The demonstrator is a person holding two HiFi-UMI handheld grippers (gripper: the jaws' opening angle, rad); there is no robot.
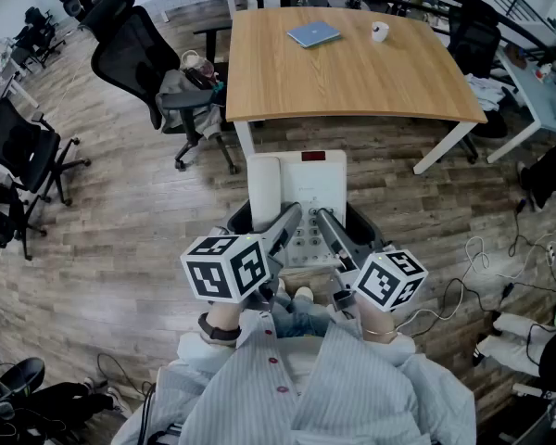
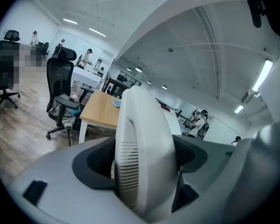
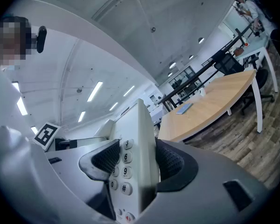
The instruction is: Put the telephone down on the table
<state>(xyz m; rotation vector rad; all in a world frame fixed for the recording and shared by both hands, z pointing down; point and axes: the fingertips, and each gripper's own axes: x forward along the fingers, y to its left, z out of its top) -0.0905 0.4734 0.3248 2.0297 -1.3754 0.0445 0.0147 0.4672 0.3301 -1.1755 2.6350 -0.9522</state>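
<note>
A white desk telephone (image 1: 296, 193) with a keypad and its handset on the left side hangs in the air over the floor, short of the wooden table (image 1: 352, 68). My left gripper (image 1: 292, 216) is shut on the telephone's handset side (image 2: 142, 157). My right gripper (image 1: 322, 219) is shut on its keypad edge (image 3: 137, 157). Both sets of dark pads press against the white casing. The telephone is near level in the head view.
On the table lie a blue notebook (image 1: 313, 33) and a white cup (image 1: 379, 31). A black office chair with bags (image 1: 157, 72) stands left of the table. More chairs (image 1: 18, 156) are at far left. Cables (image 1: 500, 276) lie on the floor at right.
</note>
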